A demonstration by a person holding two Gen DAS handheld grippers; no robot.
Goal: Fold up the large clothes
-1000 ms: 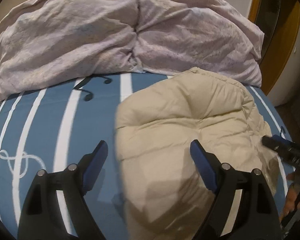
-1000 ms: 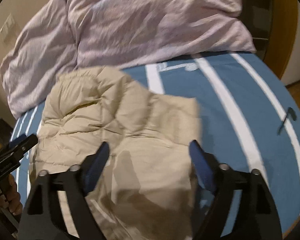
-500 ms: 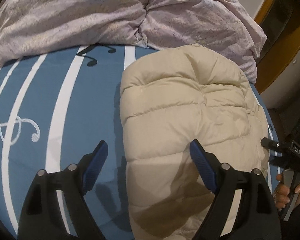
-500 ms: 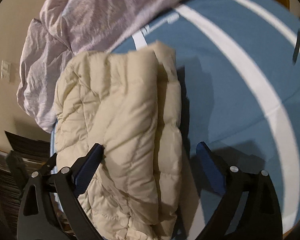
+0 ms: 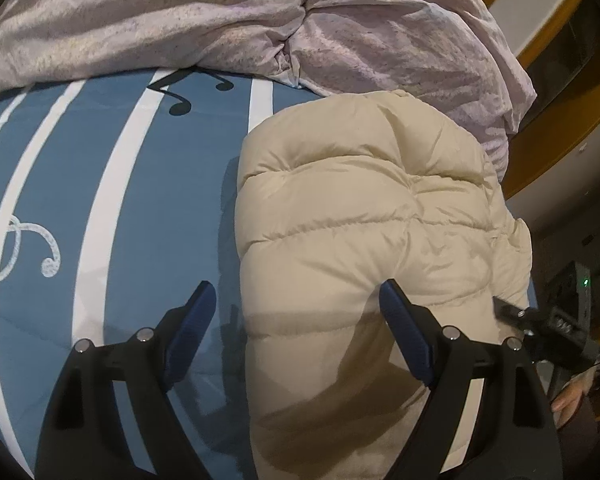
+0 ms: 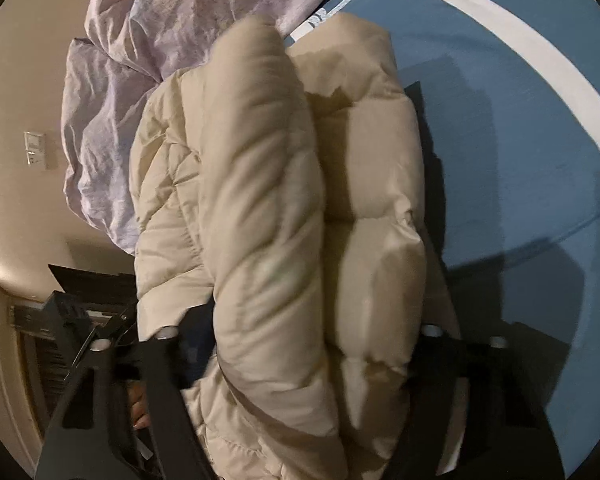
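A cream puffer jacket (image 5: 360, 208) lies folded on the blue bed cover (image 5: 60, 160). My left gripper (image 5: 296, 304) hangs open over the jacket's left edge, one finger above the cover and the other above the padding, holding nothing. My right gripper (image 6: 308, 320) is closing, with a thick fold of the jacket (image 6: 260, 200) bulging up between its jaws. Both its fingertips are buried in the padding. From the left wrist view the right gripper (image 5: 540, 320) shows at the jacket's right edge.
A crumpled pale pink duvet (image 5: 220, 12) is heaped along the far side of the bed, touching the jacket's top. The striped cover with music notes stretches left of the jacket. A person's hand (image 5: 568, 400) holds the right gripper. A wall switch (image 6: 34, 154) is at the left.
The right gripper dropped onto the jacket and narrowed around a fold of it, which now fills its view. The left gripper tilted and came slightly closer to the jacket's left edge, still open.
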